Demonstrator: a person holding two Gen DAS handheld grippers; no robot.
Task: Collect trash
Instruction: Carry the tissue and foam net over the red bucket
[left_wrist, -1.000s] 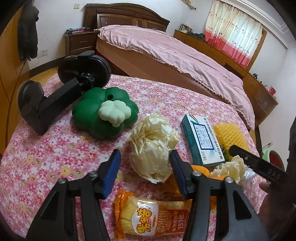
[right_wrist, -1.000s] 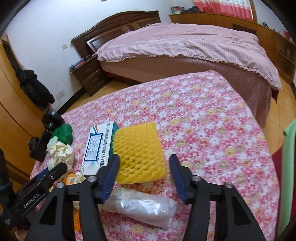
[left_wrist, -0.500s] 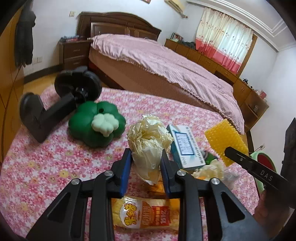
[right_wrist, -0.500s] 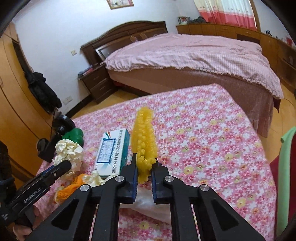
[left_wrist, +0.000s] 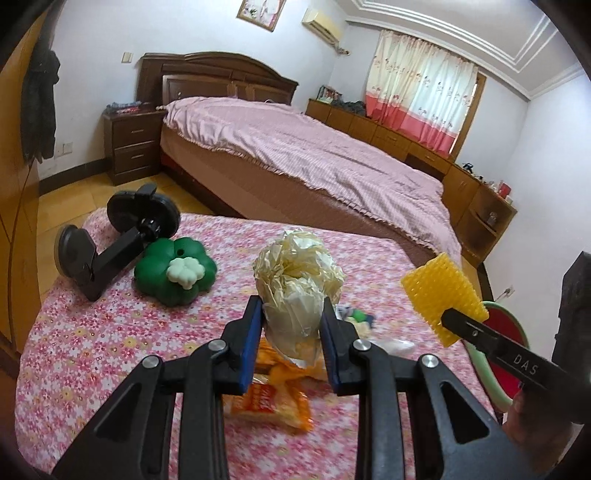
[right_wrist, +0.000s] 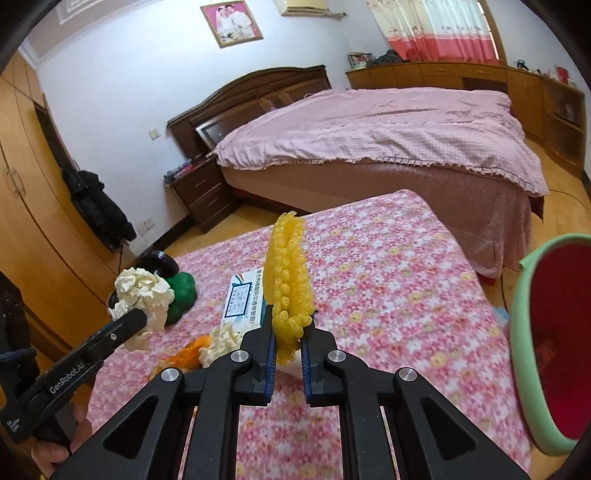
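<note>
The left gripper (left_wrist: 291, 328) is clamped on a crumpled ball of cream tissue paper (left_wrist: 299, 284), its blue-padded fingers (left_wrist: 252, 332) pressing the lower sides of the wad, which is held clear above the table (left_wrist: 110, 332). The right gripper (right_wrist: 288, 343) pinches a yellow foam fruit net (right_wrist: 289, 280) by its lower end, so the net stands upright, folded flat between the narrow jaws, also lifted off the flowered pink tablecloth.

On the cloth below the left gripper lies an orange snack wrapper (left_wrist: 273, 402), near the table's near edge. Just beyond it sit a small crumpled bit of paper and some orange scraps (right_wrist: 188, 354), blurred in both views. A white and teal medicine box (right_wrist: 243, 299) lies flat toward the middle of the table, just behind the raised net in the right wrist view. Toward the far left corner rests a green clover-shaped toy (left_wrist: 175, 275), touching a black suction-cup phone mount (left_wrist: 110, 240) that reaches the far left edge.

Off the table's right edge stands a bin with a pale green rim and red inside (right_wrist: 528, 343), its mouth tilted toward the camera.
</note>
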